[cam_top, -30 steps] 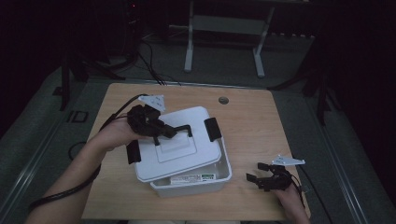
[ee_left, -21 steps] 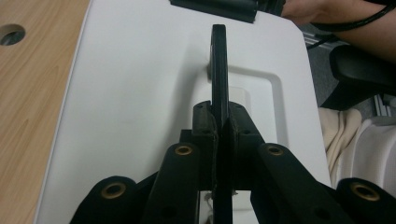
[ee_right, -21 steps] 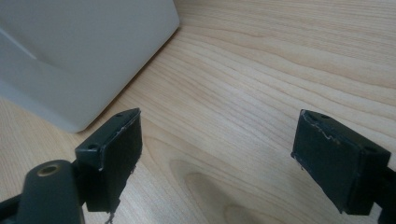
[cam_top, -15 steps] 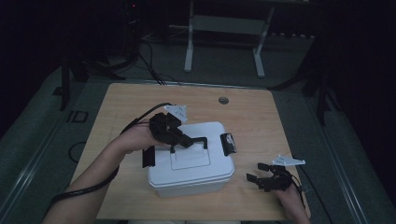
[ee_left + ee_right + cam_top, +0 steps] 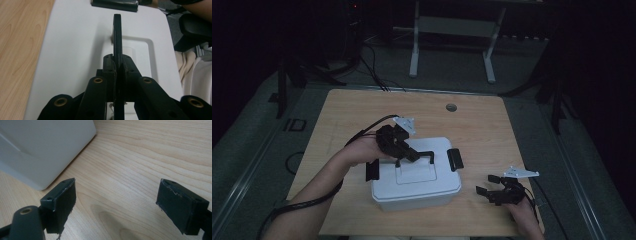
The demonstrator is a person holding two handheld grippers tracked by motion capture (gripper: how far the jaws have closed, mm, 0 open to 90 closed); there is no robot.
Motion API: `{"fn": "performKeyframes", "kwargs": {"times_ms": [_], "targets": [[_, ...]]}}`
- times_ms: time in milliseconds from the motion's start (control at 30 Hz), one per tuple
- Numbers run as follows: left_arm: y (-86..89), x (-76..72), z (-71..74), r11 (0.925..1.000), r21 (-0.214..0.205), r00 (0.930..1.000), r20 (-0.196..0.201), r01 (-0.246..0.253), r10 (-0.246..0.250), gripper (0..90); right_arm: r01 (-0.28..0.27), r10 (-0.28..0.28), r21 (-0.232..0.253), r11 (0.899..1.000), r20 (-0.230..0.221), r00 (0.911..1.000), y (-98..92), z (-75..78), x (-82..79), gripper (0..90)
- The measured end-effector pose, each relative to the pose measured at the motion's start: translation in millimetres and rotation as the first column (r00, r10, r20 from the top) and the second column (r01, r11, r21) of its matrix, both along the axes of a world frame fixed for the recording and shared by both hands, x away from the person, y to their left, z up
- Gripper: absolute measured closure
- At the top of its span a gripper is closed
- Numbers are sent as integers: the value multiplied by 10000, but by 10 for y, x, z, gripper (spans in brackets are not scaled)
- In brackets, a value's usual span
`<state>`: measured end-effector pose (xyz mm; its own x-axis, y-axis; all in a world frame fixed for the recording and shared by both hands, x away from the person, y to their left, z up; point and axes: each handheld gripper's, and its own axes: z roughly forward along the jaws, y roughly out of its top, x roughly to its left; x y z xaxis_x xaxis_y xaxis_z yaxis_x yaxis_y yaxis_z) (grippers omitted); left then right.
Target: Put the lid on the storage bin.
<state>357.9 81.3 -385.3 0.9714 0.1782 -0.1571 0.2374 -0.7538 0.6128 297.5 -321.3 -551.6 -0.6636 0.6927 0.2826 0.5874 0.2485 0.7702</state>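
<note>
Left tongs (image 5: 414,156) clamp the box's handle (image 5: 117,37); right tongs (image 5: 488,184) gape wide, holding nothing, over the bench (image 5: 522,135).

A: Where does the high view sit?

B: Above the person's edge of the table (image 5: 362,107), far back, looking forward and down; forearms enter from 6 o'clock.

A: And the left gripper view?

B: It rides the left gripper (image 5: 117,65), very near the white lid (image 5: 75,45) of the box, looking along the black handle (image 5: 117,35) toward 12 o'clock.

A: The right gripper view?

B: Low over the wood, close, with the right gripper (image 5: 116,205) rising from 6 o'clock and the box (image 5: 45,147) at 10 o'clock.

A: What's shared?

B: All three share the box and tabletop.
</note>
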Motion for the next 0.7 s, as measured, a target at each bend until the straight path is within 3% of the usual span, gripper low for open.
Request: {"fn": "performKeyframes", "kwargs": {"times_ms": [400, 467, 500, 633, 667, 700], "targets": [[32, 13, -27, 9997, -175, 9998, 44, -167, 168, 820, -63, 63, -71, 10000, -61, 10000, 6, -15, -4, 155], [44, 16, -33, 9996, -94, 9996, 93, -274, 274, 780, -55, 55, -56, 10000, -51, 10000, 3, -13, -2, 156], [56, 16, -33, 9993, -116, 9993, 120, -354, 355, 692, -41, 41, -6, 10000, -57, 10000, 1, -11, -2, 155], [107, 24, -23, 9979, -256, 9980, 178, -601, 606, 567, -44, 44, -18, 10000, -62, 10000, 0, -13, -2, 155], [152, 29, -15, 9951, -405, 9954, 265, -906, 918, 567, -46, 46, -26, 10000, -62, 10000, 0, -13, -2, 155], [174, 29, -10, 9940, -441, 9944, 293, -1001, 1014, 450, -42, 42, -17, 10000, -63, 10000, 1, -13, -1, 155]]}}
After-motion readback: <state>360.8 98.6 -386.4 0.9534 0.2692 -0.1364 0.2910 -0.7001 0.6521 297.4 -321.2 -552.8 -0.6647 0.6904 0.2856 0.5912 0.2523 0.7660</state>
